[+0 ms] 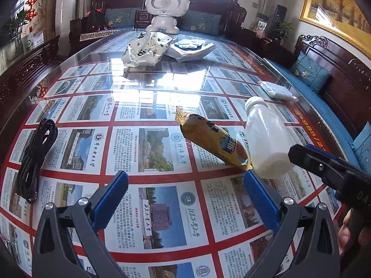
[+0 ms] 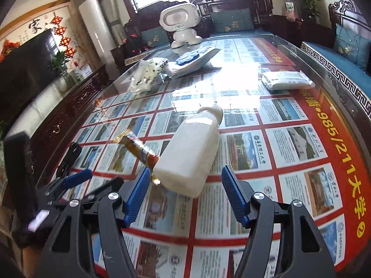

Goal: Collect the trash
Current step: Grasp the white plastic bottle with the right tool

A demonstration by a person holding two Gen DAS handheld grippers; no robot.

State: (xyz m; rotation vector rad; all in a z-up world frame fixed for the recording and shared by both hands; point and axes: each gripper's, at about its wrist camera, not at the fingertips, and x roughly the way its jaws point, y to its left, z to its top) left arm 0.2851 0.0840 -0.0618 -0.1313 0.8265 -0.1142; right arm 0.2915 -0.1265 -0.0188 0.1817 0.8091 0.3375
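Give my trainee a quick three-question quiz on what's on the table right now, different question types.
1. True or false: the white bottle stands upright.
2. What touches the bottle's base? A) black cable B) gold snack wrapper C) white robot toy
3. Fill in: the right gripper has its fingers either side of the bottle's ____ end.

Key: 1 false, it lies on its side on the glass tabletop. 2 B. 3 base; not yet gripped.
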